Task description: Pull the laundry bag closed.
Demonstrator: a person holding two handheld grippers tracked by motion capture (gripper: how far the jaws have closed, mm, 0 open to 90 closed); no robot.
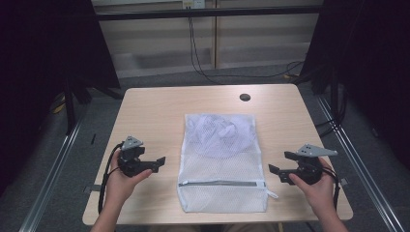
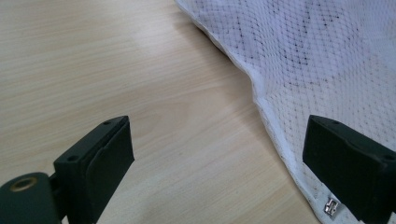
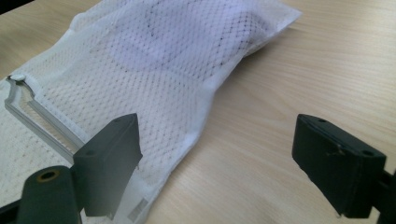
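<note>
table (image 1: 154, 108): light wood top, and the mesh bag sat pretty much dead centre on it, a bit toward the person's edge.
mesh bag (image 1: 220, 162): white laundry-style bag, lying flat. everything else here is placed relative to it.
bundle inside (image 1: 220, 133): something pale bunched up in the far half of the bag, so that end looked puffed while the near end lay thin.
zipper (image 1: 222, 183): grey strip across the near end of the bag, looked zipped, pull at its right end. probably turned that way so it's easy to get at.
left gripper (image 1: 157, 163): just off the bag's left edge, jaws apart, nothing in them.
right gripper (image 1: 275, 173): off the bag's right edge near the zipper, jaws wide apart, empty too.
grommet hole (image 1: 245, 97): small dark round thing beyond the bag's far right corner.
</note>
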